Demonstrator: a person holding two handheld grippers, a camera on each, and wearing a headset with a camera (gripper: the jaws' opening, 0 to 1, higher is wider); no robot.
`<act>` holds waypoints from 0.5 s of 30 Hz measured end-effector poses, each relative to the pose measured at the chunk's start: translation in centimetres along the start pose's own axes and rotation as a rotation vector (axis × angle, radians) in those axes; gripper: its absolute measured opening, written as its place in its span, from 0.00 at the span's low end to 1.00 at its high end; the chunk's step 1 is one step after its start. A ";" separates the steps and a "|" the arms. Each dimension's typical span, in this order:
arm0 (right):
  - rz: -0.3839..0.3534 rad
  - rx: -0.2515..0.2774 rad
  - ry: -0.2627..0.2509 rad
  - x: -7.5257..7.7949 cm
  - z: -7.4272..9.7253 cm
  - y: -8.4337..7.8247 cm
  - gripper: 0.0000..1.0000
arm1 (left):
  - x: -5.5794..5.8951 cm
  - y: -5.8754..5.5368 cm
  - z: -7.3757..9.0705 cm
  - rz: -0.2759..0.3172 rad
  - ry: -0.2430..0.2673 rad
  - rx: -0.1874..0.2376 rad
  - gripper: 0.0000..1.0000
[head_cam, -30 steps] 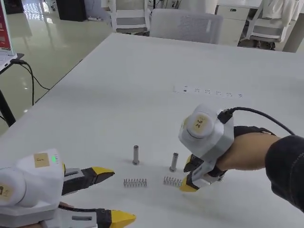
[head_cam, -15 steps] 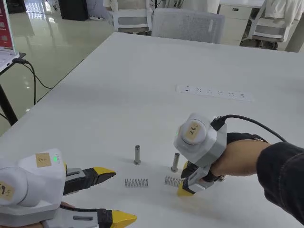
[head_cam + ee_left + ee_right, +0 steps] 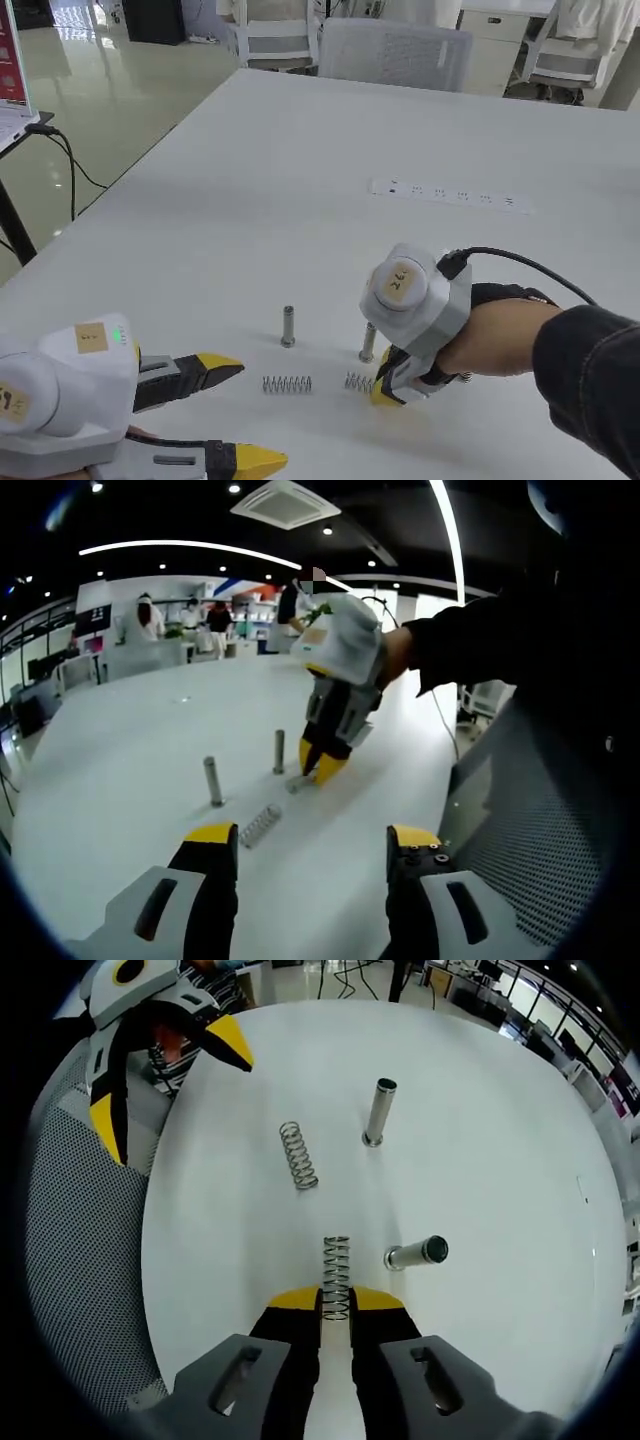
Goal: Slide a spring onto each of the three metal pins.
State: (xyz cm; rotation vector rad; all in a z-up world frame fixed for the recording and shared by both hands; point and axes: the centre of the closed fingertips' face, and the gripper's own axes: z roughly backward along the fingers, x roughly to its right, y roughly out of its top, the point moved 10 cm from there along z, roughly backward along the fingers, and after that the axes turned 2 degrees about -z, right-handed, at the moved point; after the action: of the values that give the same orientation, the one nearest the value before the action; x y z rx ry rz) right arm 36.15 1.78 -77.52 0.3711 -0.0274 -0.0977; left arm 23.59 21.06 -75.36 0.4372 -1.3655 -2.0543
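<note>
Right claw [image 3: 385, 392] has edged left and now pinches the end of a thin coiled silver spring [image 3: 357, 381] lying low centre on the white bench [image 3: 300, 200]; left claw [image 3: 238, 412] gapes wide, lower left.

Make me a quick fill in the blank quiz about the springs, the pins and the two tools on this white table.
1. The right tool is closed on one end of a spring, while the left tool has its jaws ____.
2. ____ metal pins stand upright on the table.
3. In the head view, the pin nearest the gripped spring is the ____ one.
Missing words: open; two; right.
</note>
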 end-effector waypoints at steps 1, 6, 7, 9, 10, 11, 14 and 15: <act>-0.001 0.000 -0.002 0.0 0.0 0.0 0.08 | 0.0 0.0 0.0 0.000 -0.001 0.000 0.55; -0.015 0.006 -0.009 -0.1 0.0 0.0 0.08 | 0.1 0.1 -0.1 -0.006 -0.005 -0.003 0.55; -0.021 0.006 -0.010 -0.1 0.0 0.0 0.08 | 0.1 0.1 -0.1 -0.007 -0.007 -0.003 0.54; -0.032 0.001 -0.016 -0.1 0.0 0.0 0.08 | 0.1 0.1 0.0 -0.009 -0.007 -0.003 0.54; -0.027 -0.008 -0.023 -0.1 0.1 0.0 0.08 | 0.1 0.1 0.0 -0.010 -0.008 -0.003 0.54; -0.024 -0.014 -0.028 -0.1 0.1 -0.1 0.08 | 0.1 0.1 0.0 -0.010 -0.008 -0.003 0.54; -0.033 -0.011 -0.025 -0.1 0.9 -0.1 0.08 | 0.1 0.2 0.0 -0.015 -0.011 -0.004 0.54; -0.035 -0.013 -0.025 -0.1 1.2 -0.1 0.08 | 0.1 0.2 0.0 -0.017 -0.012 -0.006 0.54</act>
State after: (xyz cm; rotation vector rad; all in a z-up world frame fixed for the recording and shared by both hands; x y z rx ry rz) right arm 35.98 1.29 -76.47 0.3579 -0.0446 -0.1374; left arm 23.58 20.96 -75.20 0.4359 -1.3675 -2.0776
